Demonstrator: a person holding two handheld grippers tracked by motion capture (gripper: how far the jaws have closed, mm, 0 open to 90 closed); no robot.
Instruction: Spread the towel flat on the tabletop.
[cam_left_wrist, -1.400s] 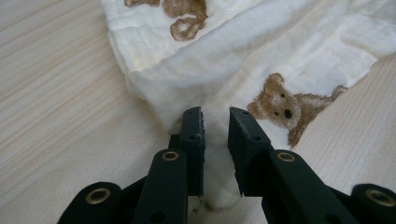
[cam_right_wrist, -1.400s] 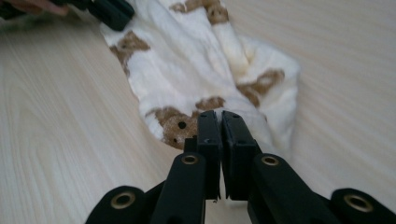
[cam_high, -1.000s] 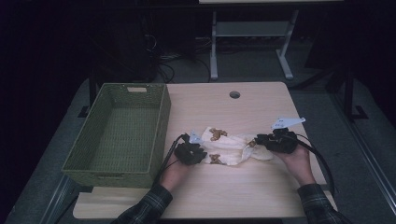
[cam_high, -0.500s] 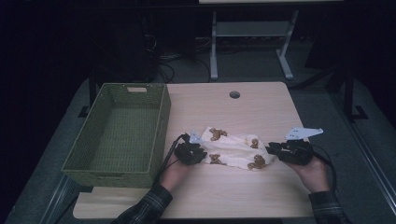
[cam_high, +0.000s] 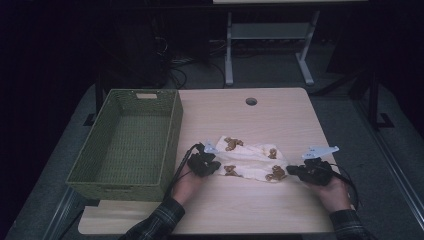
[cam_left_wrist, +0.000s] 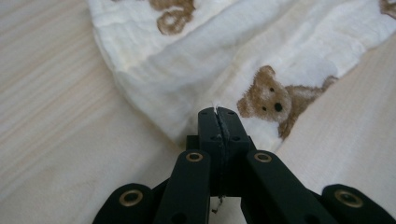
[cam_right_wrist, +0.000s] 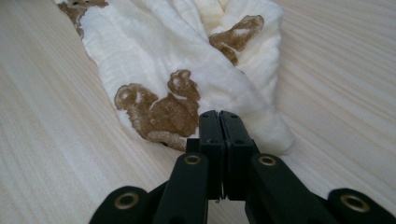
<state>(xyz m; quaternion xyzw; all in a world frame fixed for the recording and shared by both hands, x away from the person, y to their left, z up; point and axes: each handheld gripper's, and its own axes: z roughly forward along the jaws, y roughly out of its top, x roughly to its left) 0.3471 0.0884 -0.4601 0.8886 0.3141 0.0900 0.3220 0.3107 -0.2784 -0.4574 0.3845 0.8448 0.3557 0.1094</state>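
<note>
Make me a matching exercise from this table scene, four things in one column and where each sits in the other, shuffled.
Things:
1. basket
2. bear-print cloth
3. left gripper
4. round hole

Places or states:
A. shut on the cloth's left end
B. far part of the tabletop
C. left side of the table, empty
D. stretched between the two grippers

Pairs: 1-C, 2-D, 3-A, 4-B

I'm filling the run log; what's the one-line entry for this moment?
left gripper: jaws just closed, pinching white bear-print muslin cloth | right gripper: jaws just closed on cloth's other end | green woven basket: empty
</note>
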